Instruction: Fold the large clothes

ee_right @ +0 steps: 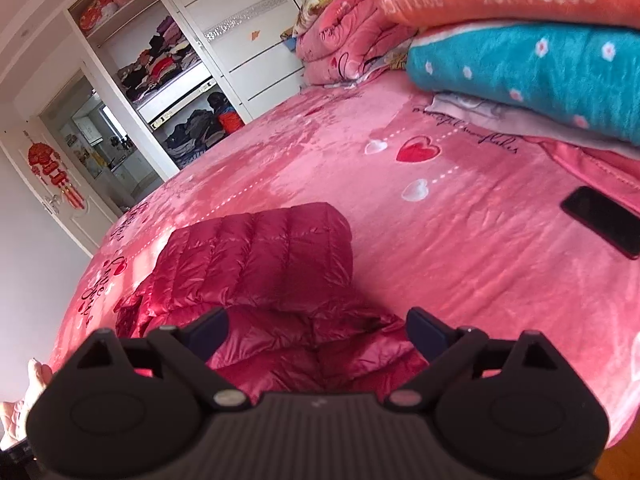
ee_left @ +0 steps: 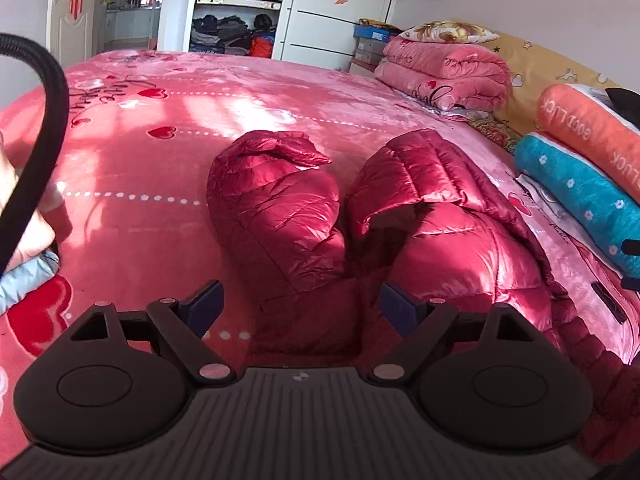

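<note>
A shiny dark red puffer jacket [ee_left: 432, 236] lies on the pink heart-print bed cover [ee_left: 160, 168]. Its two sleeves are folded inward over the body and bulge up side by side. My left gripper [ee_left: 300, 306] is open and empty, hovering over the jacket's near edge. In the right wrist view the jacket [ee_right: 260, 268] lies below and ahead, one quilted folded part on top. My right gripper [ee_right: 318, 332] is open and empty just above the jacket.
Folded pink quilts [ee_left: 444, 72] and rolled orange [ee_left: 588, 128] and teal [ee_left: 580, 196] blankets line the right side of the bed. A black phone [ee_right: 604, 220] lies on the cover. An open wardrobe [ee_left: 236, 20] stands beyond the bed. A black cable [ee_left: 44, 128] hangs at left.
</note>
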